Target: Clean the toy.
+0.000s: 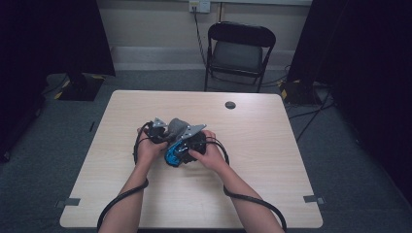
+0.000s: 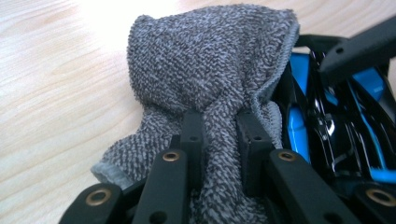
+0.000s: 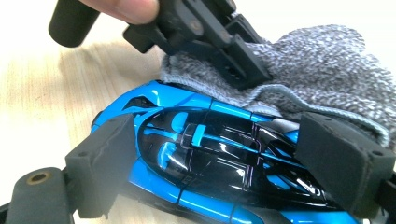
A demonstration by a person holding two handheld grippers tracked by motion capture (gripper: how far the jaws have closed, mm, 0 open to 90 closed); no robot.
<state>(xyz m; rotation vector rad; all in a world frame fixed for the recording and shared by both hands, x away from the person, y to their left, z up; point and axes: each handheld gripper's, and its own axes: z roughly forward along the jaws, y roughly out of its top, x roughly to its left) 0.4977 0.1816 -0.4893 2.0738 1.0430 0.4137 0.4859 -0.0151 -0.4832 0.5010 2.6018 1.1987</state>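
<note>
A pale wooden table (image 1: 272, 160) is seen from above, with a black folding chair (image 1: 239, 51) behind its far edge. Near the table's middle, a grey terry cloth (image 2: 210, 70) is bunched against a blue and black toy car (image 3: 205, 158). The cloth is pinched by the left gripper (image 2: 220, 135), whose jaws are clamped together on a fold of it. The car is gripped at both ends by the right gripper (image 3: 224, 163), its foam pads pressed against the bodywork.
</note>
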